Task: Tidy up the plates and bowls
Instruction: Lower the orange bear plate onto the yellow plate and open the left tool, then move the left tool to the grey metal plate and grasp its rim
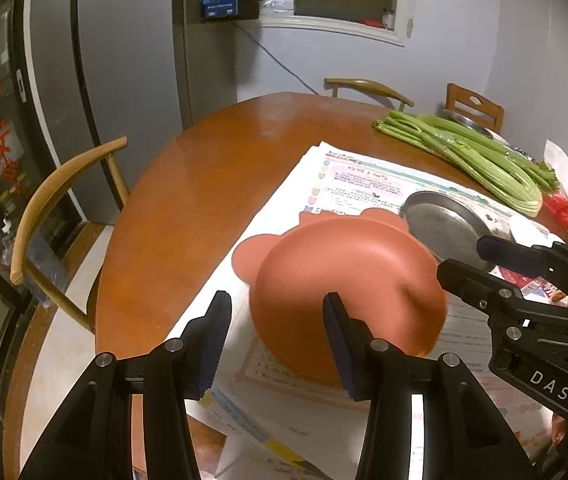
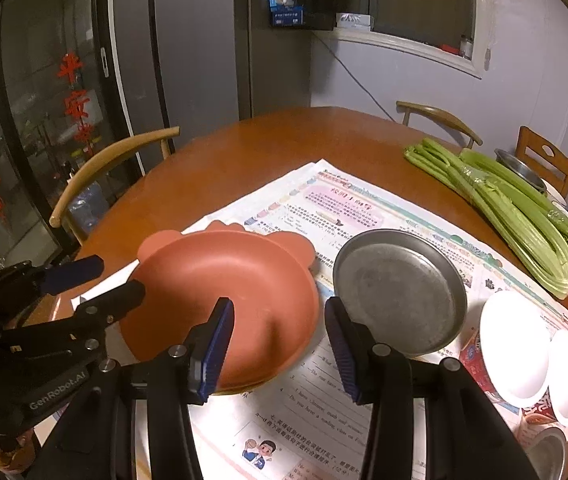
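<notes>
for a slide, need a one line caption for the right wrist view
Open right gripper hovers above a terracotta bowl beside a metal plate on newspaper.

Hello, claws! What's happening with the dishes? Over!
Both claws open, left, right. Red plate between them, ungrabbed. Metal plate beside it. Nothing blocking.

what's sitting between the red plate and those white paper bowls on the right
The metal plate lies between the red plate and the white paper bowls, resting on the newspaper. The right wrist view shows all three in a row.
</notes>
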The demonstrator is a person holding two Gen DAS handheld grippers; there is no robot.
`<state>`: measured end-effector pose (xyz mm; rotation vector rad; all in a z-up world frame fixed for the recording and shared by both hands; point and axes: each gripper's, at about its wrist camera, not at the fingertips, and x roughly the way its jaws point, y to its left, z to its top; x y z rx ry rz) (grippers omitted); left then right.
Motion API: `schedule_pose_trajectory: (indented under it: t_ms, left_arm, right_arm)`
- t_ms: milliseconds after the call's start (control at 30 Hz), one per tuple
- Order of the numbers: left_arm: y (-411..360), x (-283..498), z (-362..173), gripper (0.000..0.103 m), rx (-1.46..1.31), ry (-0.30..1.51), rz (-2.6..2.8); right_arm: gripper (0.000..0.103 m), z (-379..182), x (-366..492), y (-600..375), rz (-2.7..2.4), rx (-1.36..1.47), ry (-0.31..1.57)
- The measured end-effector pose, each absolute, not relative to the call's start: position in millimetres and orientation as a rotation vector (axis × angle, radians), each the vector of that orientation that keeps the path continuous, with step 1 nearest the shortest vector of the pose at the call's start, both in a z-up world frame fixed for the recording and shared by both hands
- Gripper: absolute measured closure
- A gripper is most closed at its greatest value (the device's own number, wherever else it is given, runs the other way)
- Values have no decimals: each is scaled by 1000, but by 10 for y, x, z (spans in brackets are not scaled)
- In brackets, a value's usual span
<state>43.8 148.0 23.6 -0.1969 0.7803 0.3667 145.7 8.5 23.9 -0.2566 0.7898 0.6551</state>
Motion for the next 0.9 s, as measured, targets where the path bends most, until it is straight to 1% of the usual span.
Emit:
schedule_pose_trajectory:
  t_ms: [333,500,900]
  left_arm:
    - [1212,547,439,54,-162,762,298]
    - [1053,739,517,54,-138,776,243]
    - [812,1342,598,54,-140,849,90]
  right_arm:
    - [56,405,1435,-294,617,-167,758]
    - [56,454,1534,-572,563,-94,763]
    - [56,287,1789,-1053,515,88,850]
